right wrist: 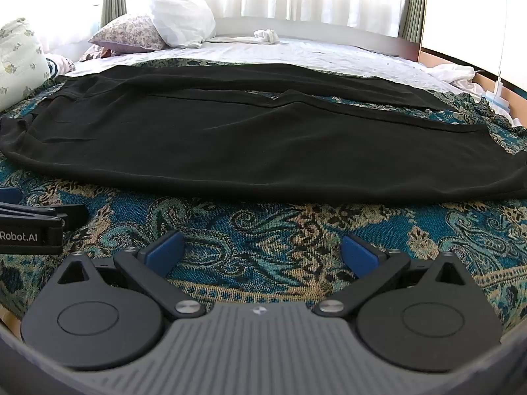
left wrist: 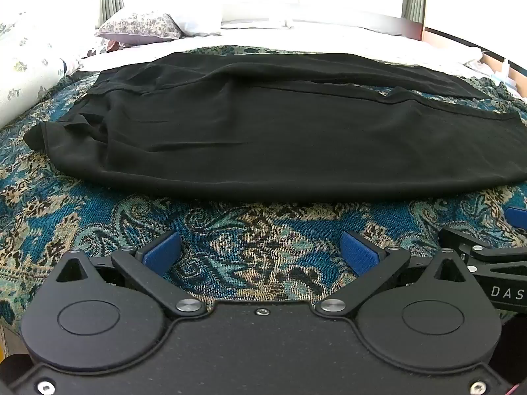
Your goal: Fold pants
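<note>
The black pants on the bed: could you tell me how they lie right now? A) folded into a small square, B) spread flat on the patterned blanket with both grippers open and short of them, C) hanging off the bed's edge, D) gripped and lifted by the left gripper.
B: the black pants lie spread on the patterned blanket, while the left gripper and right gripper are open, short of the fabric.

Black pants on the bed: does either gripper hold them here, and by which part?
Nothing is held. The left gripper and right gripper both have jaws spread open over the patterned bedspread, short of the black pants.
</note>
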Action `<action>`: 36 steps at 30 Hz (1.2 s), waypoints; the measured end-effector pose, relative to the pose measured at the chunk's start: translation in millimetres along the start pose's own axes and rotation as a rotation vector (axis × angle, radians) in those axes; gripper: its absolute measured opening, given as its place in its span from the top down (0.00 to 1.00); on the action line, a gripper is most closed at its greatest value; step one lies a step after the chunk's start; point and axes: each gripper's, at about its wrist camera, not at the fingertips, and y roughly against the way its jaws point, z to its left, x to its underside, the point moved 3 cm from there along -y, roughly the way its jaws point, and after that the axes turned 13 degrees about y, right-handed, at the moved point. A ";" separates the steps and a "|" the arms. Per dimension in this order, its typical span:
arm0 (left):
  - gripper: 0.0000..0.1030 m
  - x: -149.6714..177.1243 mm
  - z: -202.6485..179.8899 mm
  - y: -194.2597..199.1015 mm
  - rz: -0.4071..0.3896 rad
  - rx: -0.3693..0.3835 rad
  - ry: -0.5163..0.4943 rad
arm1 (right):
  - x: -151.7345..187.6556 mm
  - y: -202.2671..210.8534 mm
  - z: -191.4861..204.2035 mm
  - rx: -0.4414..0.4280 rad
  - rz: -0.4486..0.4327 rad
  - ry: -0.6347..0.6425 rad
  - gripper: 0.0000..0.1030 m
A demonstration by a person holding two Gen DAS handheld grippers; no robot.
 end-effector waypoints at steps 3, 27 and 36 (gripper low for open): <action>0.00 0.4 -0.5 0.4 -0.001 0.002 0.001 | 0.0 0.1 -0.1 0.000 0.001 0.000 0.00; 0.00 0.4 -0.2 0.6 0.003 0.007 0.008 | -0.4 1.3 -0.7 0.001 0.000 0.001 0.00; 0.00 0.4 -0.2 0.7 0.002 0.008 0.008 | -0.5 1.4 -0.6 0.001 0.000 0.001 0.00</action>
